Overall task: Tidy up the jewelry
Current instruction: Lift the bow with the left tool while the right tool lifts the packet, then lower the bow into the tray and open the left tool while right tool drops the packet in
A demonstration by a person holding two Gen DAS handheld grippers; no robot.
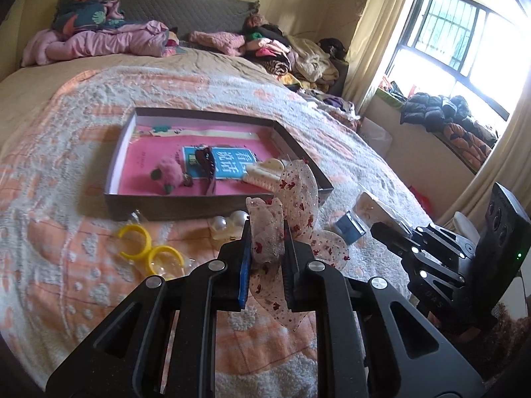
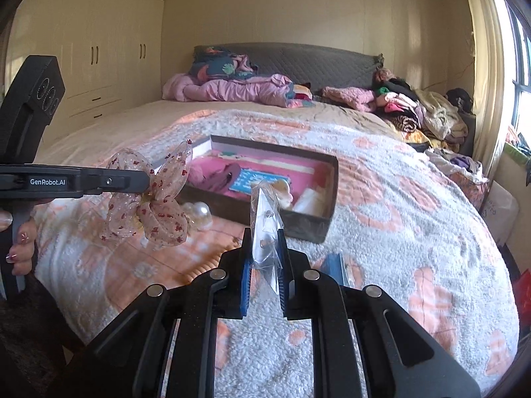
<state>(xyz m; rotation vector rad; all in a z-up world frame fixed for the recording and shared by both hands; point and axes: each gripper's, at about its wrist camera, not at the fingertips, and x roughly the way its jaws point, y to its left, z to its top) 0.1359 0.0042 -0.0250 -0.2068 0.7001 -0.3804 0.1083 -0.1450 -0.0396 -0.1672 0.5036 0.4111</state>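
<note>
My left gripper [image 1: 267,235] is shut on a sheer bow hair clip with red specks [image 1: 295,195], held above the blanket just in front of the box [image 1: 172,204]. The same bow hair clip [image 2: 156,199] hangs from the left gripper [image 2: 147,180] in the right wrist view. My right gripper [image 2: 264,242] is shut on a clear plastic packet with a white card [image 2: 264,222], lifted over the bed; this packet [image 1: 381,209] also shows in the right gripper [image 1: 376,230] in the left wrist view. The shallow box [image 2: 308,229] holds a pink pompom [image 1: 167,170], a dark clip [image 1: 205,162] and a cream claw clip [image 1: 265,172].
On the blanket before the box lie yellow rings [image 1: 146,245], pearl pieces [image 1: 229,222] and a small blue card [image 1: 348,229]. Piled clothes [image 1: 282,53] line the headboard. A window [image 1: 464,43] stands at the right, wardrobes [image 2: 89,53] at the left. A person's hand [image 2: 21,245] grips the left handle.
</note>
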